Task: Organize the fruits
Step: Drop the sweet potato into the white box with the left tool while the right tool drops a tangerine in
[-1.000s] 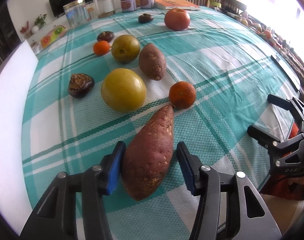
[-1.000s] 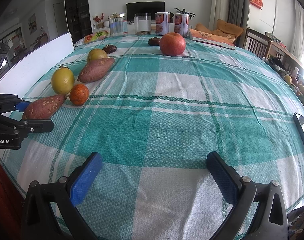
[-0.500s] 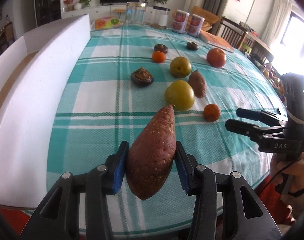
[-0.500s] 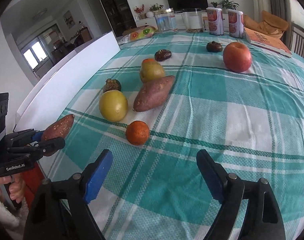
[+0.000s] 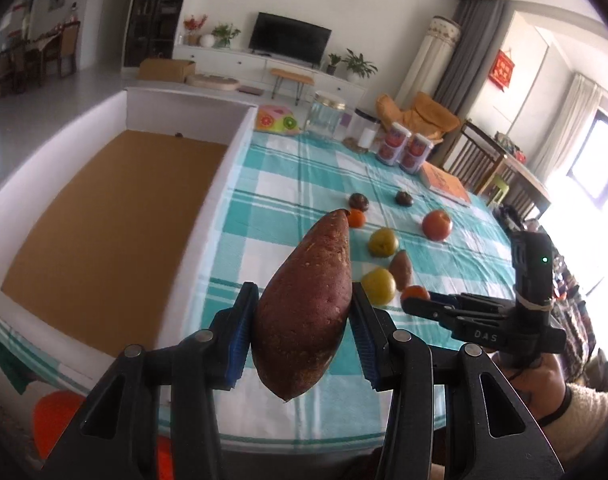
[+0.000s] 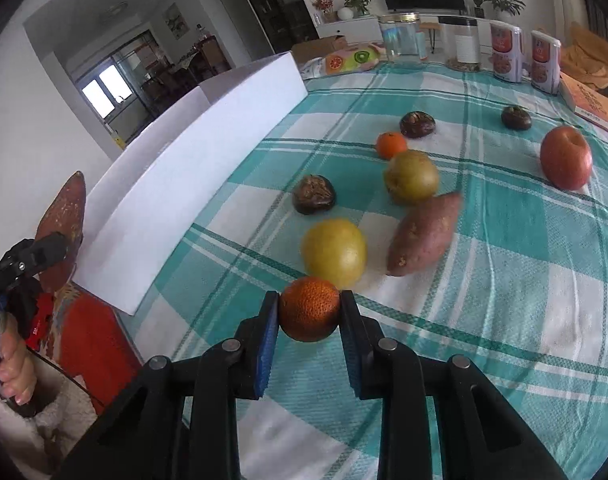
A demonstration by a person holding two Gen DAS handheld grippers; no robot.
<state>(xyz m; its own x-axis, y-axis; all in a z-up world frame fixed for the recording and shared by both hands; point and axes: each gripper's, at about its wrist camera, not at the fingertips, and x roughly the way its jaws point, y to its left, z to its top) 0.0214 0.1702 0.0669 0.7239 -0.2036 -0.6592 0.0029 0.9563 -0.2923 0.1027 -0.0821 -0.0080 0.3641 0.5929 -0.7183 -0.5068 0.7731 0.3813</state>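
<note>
Both grippers loaded, tilted downward.
Left gripper (image 5: pixel 304 338) clamped on sweet potato (image 5: pixel 304 312), raised off table's (image 6: pixel 504 280) near-left corner; right gripper (image 6: pixel 308 334) just closed onto orange (image 6: pixel 310 308).

Glass jar (image 5: pixel 324 115), two cans (image 5: pixel 403 146) — book (image 5: pixel 444 181).

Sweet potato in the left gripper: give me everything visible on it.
The sweet potato is large, reddish-brown and spindle-shaped, with a rough, matte skin flecked with pale spots and shallow eyes. It looks whole. The left gripper is shut on it: the blue pads press its widest part from both sides. It hangs clear of the checked tablecloth, pointed tip away from the camera, blunter end toward it. Beside it lies the white box with a brown floor. Nothing else touches it.
</note>
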